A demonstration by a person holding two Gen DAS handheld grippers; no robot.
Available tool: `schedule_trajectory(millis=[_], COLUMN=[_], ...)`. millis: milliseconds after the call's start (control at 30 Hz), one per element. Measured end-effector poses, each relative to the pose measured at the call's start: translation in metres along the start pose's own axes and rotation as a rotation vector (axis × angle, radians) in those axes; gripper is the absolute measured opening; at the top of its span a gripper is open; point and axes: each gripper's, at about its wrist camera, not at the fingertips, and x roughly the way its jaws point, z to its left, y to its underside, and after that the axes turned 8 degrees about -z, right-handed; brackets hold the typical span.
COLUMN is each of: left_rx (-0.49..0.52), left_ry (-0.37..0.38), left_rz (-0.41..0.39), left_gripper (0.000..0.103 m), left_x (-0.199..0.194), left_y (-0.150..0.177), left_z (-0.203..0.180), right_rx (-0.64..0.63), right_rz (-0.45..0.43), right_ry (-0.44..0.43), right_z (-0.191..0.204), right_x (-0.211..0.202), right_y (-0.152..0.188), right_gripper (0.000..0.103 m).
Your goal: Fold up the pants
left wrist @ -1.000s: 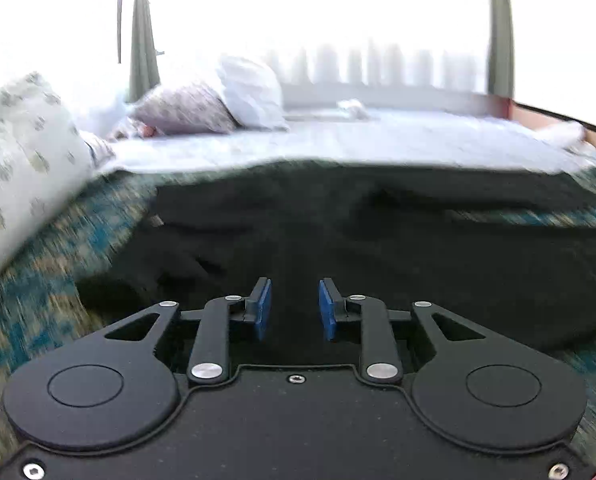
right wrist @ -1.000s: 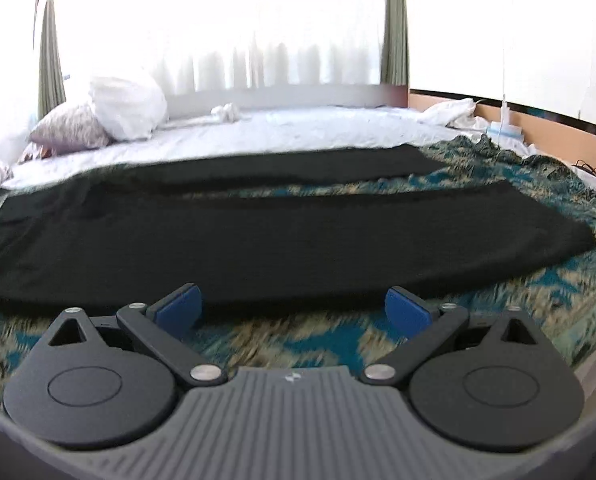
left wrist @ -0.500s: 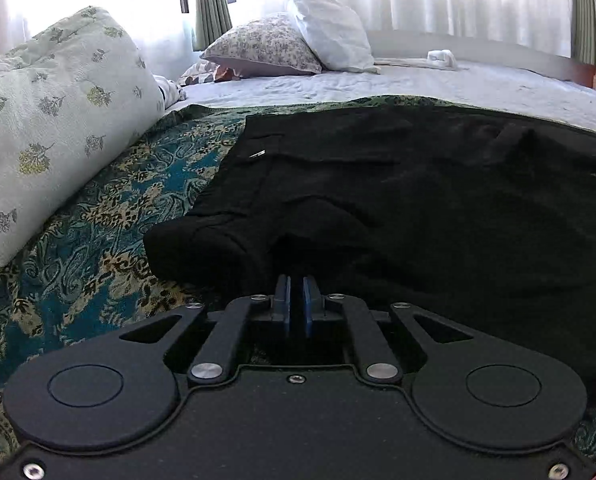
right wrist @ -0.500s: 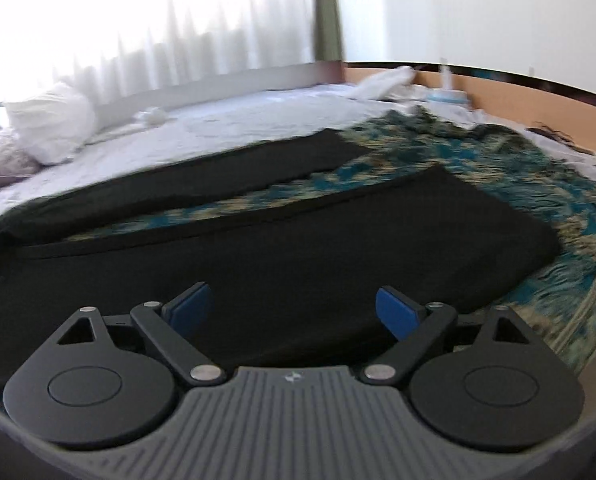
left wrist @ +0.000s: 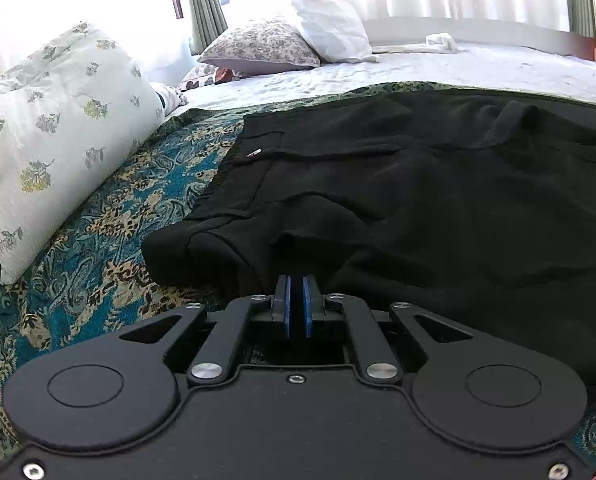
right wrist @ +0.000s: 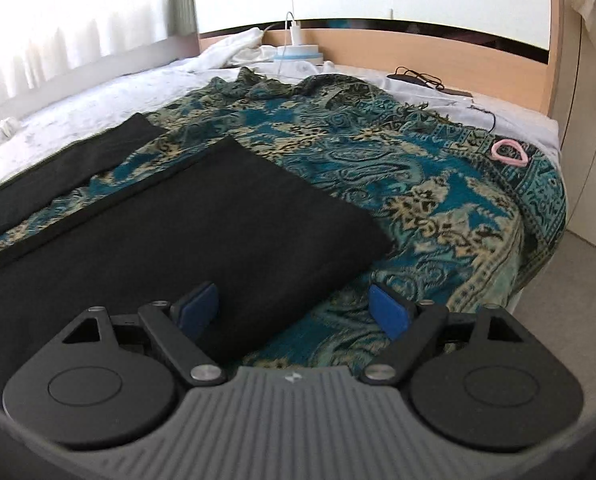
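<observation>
Lying spread flat across the patterned teal throw [left wrist: 109,216] on the bed: black pants [left wrist: 438,200], matte and dark, waistband end reaching toward the floral pillow [left wrist: 53,132] at the bed's left side, legs running out toward the foot of the bed

Bunching up at the near waistband corner, a thick fold rising off the throw right at the left gripper [left wrist: 295,306]; its blue pads [left wrist: 285,304] pressing nearly together, pinching that raised black cloth

Showing a small pale tag on the waistband and a pocket seam further in, with soft creases crossing the seat

Parting into two legs in the right wrist view, pants [right wrist: 201,232] forming a V with the throw [right wrist: 418,184] showing between; near leg ending in a straight, square hem toward the bed's foot edge

Hovering at the near edge of that leg close to the hem: right gripper [right wrist: 293,312], jaws standing wide and closing, one blue pad [right wrist: 197,308] over the black cloth, the other over the throw, neither pressing on the cloth
</observation>
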Motion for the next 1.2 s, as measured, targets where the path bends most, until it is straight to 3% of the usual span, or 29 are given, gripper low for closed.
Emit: schedule_trajectory(millis=[167, 333, 433, 600, 767, 967, 1200], left_rx=[0.005, 0.014, -0.010, -0.071, -0.111, -0.300, -0.410], left_ry=[-0.002, -0.011, 0.026, 0.109, 0.153, 0.239, 0.188], left_rz=[0.001, 0.010, 0.016, 0.018, 0.009, 0.105, 0.158], left_gripper=[0.009, 0.009, 0.023, 0.061, 0.083, 0.086, 0.093], left_x=[0.000, -0.002, -0.008, -0.018, -0.019, 0.006, 0.050], left_y=[0.000, -0.003, -0.013, -0.043, -0.086, -0.143, -0.196], left_z=[0.000, -0.002, -0.001, -0.002, -0.009, -0.010, -0.022], right_rx=[-0.082, -0.028, -0.041, -0.066, -0.031, 0.030, 0.196], right_rz=[0.010, 0.033, -0.001, -0.049, -0.048, -0.006, 0.112], right_ry=[0.061, 0.110, 0.113, 0.044, -0.063, -0.146, -0.188], right_z=[0.010, 0.008, 0.018, 0.045, 0.079, 0.119, 0.154], right_x=[0.012, 0.013, -0.001, -0.024, -0.031, -0.021, 0.009], right_y=[-0.001, -0.015, -0.024, -0.051, -0.086, -0.114, -0.145], right_gripper=[0.101, 0.101, 0.100, 0.103, 0.103, 0.103, 0.103])
